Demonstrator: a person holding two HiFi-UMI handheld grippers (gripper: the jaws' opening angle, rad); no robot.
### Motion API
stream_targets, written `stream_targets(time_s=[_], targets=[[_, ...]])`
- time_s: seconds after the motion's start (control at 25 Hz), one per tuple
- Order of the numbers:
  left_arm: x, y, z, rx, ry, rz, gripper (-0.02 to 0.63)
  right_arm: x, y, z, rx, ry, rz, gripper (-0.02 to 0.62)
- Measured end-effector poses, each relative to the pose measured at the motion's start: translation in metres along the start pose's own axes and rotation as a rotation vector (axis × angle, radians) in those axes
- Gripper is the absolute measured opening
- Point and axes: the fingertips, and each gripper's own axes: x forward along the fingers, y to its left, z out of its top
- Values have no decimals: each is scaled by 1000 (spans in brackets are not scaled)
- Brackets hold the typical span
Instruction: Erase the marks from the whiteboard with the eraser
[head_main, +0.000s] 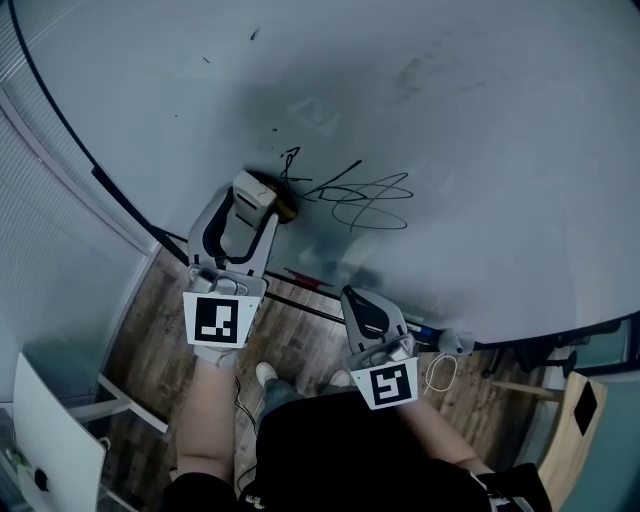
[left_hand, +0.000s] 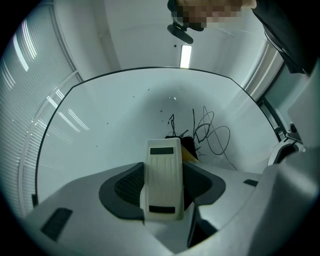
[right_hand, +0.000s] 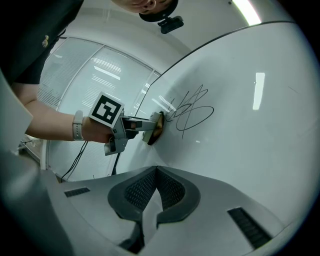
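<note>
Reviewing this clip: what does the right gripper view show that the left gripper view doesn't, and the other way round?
Only the right gripper view: the left hand-held gripper seen from the side, its marker cube, a wristband, and the right hand-held gripper with its own jaws shut on nothing. Only the left gripper view: the white back of the eraser close up, clamped between the left jaws. Both: the whiteboard and the black scribble, with the eraser at its edge.
</note>
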Motion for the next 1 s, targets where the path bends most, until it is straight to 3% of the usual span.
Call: stream_targets(time_s=[0.12, 0.32, 0.52, 1.0], targets=[[-3, -4, -10, -20, 9, 12, 250, -3, -1, -5, -2, 13, 4, 28], [-5, -1, -17, 34, 18, 21, 250, -10, -6, -8, -8, 15, -9, 28], [-3, 0, -13, 26, 20, 37, 250, -15, -12, -4, 1, -1, -31, 28], [19, 2, 61, 104, -111, 23, 250, -19, -29, 12, -9, -43, -81, 28]])
